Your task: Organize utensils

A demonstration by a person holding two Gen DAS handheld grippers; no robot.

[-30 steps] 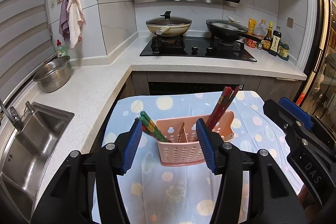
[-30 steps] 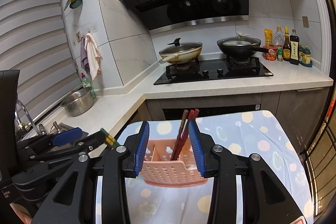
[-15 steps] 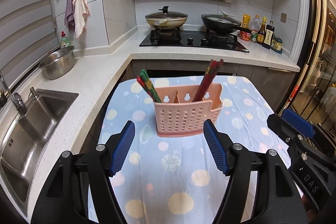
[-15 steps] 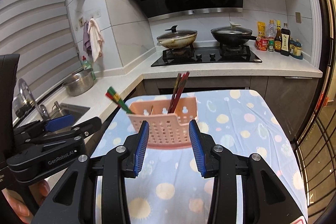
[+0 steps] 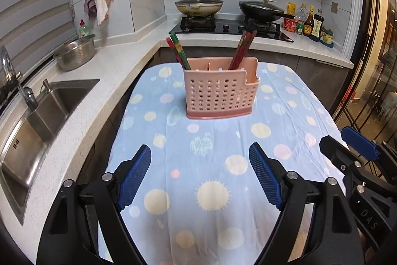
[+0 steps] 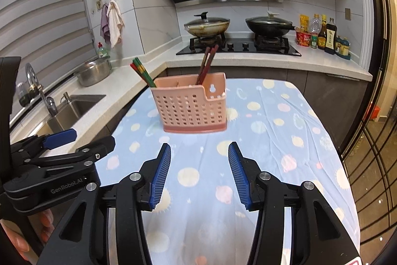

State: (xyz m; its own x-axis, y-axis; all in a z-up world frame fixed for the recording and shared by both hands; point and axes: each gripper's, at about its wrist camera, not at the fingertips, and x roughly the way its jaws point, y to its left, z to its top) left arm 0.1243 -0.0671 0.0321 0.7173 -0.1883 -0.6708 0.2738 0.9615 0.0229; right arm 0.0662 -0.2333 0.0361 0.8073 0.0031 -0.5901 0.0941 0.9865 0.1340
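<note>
Here, both grippers are empty and opening.
The pink plastic holed basket (image 5: pixel 219 88) (red-green chopsticks (image 5: pixel 178 50) inside) stands on the dotted blue bench (image 5: pixel 213 165), apart from left gripper (image 5: pixel 199 178) and right gripper (image 6: pixel 199 175).

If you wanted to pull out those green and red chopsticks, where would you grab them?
Grip the green and red chopsticks by the bare tops sticking up above the pink caddy, coming from above. They lean left out of the left compartment, so tilt the fingers to match and pull along that lean.
</note>
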